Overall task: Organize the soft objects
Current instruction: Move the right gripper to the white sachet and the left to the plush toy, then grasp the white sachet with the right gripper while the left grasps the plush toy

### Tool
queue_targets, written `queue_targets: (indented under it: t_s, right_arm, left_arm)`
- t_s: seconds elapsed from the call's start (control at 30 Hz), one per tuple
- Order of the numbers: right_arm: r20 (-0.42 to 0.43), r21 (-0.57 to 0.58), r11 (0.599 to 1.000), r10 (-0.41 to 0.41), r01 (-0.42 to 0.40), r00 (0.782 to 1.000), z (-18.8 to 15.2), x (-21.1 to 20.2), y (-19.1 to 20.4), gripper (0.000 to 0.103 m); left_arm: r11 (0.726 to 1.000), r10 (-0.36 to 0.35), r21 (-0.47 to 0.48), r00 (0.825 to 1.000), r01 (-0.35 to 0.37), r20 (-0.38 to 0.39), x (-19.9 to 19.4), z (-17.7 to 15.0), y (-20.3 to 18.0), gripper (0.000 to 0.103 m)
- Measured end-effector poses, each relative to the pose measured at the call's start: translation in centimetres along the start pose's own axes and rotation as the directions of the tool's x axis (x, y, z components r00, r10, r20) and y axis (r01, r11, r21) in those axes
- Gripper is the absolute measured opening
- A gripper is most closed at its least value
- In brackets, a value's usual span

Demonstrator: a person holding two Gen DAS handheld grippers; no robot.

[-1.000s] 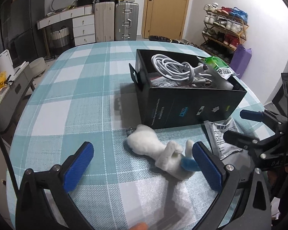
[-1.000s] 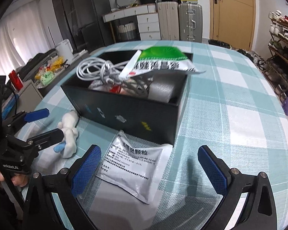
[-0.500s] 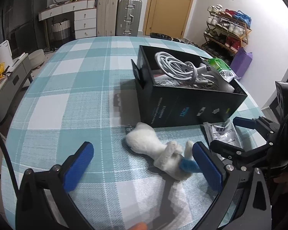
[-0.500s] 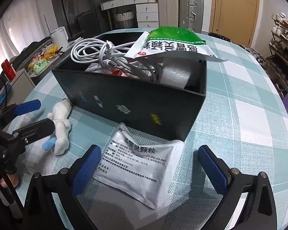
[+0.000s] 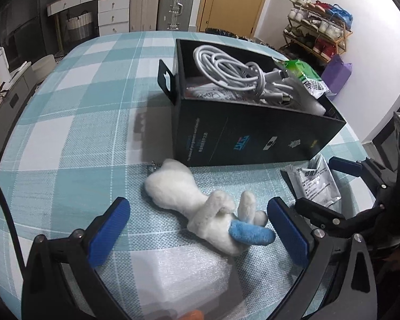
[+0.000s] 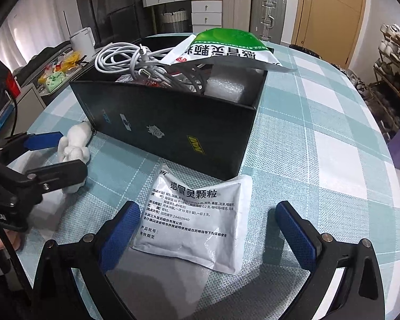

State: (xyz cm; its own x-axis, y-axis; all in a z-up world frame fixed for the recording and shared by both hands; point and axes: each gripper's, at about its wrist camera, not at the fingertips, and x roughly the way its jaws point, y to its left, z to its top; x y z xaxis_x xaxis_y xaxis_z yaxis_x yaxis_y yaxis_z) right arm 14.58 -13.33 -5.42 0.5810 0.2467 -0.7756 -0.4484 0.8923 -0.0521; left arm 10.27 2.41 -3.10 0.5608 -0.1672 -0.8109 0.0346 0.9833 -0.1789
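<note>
My left gripper (image 5: 197, 230) is spread wide, holding nothing — the white plush toy (image 5: 200, 204) lies between its pads, long axis slanting toward the black box (image 5: 253, 136). The right gripper (image 6: 209, 233), equally wide and empty, straddles the silver medicine sachet (image 6: 197, 218). The box's contents are tangled, hard to sort out.

Even, fairly bright indoor light falls from overhead, with soft short shadows beside the open black cardboard box (image 5: 253, 136) and under the white plush toy (image 5: 197, 205). Both fisheye views bow straight lines strongly and darken to black at the corners. The glossy white foil sachet (image 6: 197, 213) shows mild sheen. The centre is sharp; the nearest bottom edge blurs.
</note>
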Motion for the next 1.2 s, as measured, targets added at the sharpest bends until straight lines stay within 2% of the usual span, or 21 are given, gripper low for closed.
queue_targets:
  t_s: [0.27, 0.47, 0.6, 0.67, 0.7, 0.73, 0.77, 0.87, 0.93, 1.0, 1.2]
  right_arm:
    - [-0.019, -0.007, 1.000, 0.001, -0.001, 1.000, 0.1, 0.0, -0.1, 0.102]
    - [0.006, -0.001, 1.000, -0.001, 0.001, 1.000, -0.3, -0.3, -0.1, 0.102]
    - [0.007, -0.004, 1.000, -0.003, 0.003, 1.000, -0.4, -0.3, -0.1, 0.102]
    - [0.006, -0.006, 1.000, -0.002, 0.002, 1.000, -0.4, -0.3, -0.1, 0.102]
    - [0.006, -0.007, 1.000, -0.001, 0.001, 1.000, -0.4, -0.4, -0.1, 0.101]
    - [0.007, -0.009, 1.000, 0.001, -0.001, 1.000, -0.4, -0.4, 0.0, 0.100]
    - [0.008, -0.012, 1.000, 0.003, -0.003, 1.000, -0.4, -0.5, 0.0, 0.099]
    - [0.014, -0.020, 1.000, 0.009, -0.009, 1.000, -0.2, -0.7, 0.3, 0.090]
    - [0.020, -0.021, 1.000, 0.009, -0.009, 1.000, -0.2, -0.9, 0.4, 0.080]
    - [0.022, -0.020, 1.000, 0.009, -0.008, 1.000, -0.1, -1.1, 0.3, 0.077]
    - [0.036, -0.020, 1.000, 0.016, -0.015, 0.999, 0.0, -1.5, 0.2, 0.058]
  left_arm:
    - [1.000, 0.027, -0.008, 1.000, -0.027, -0.001, -0.1, -0.2, 0.5, 0.103]
    - [0.999, 0.037, 0.014, 0.999, -0.037, 0.008, -0.6, -0.9, 1.0, 0.095]
    - [0.999, 0.048, 0.025, 0.999, -0.048, 0.017, -0.8, -0.8, 1.2, 0.079]
    - [0.999, 0.036, 0.025, 0.999, -0.037, 0.026, -1.0, -0.8, 1.2, 0.064]
    - [0.999, 0.028, 0.023, 0.999, -0.029, 0.031, -1.1, -0.7, 1.3, 0.053]
    - [1.000, 0.016, 0.019, 0.999, -0.017, 0.036, -1.1, -0.7, 1.5, 0.047]
    - [1.000, 0.011, 0.017, 0.999, -0.012, 0.037, -1.2, -0.7, 1.6, 0.047]
    - [1.000, -0.010, 0.006, 0.999, 0.010, 0.045, -1.4, -0.9, 1.9, 0.043]
    - [1.000, -0.018, 0.002, 0.999, 0.018, 0.052, -1.6, -1.1, 2.0, 0.042]
    - [1.000, -0.021, 0.002, 0.998, 0.021, 0.056, -1.8, -1.3, 2.0, 0.042]
    - [1.000, -0.030, -0.007, 0.996, 0.031, 0.083, -2.7, -2.1, 2.1, 0.041]
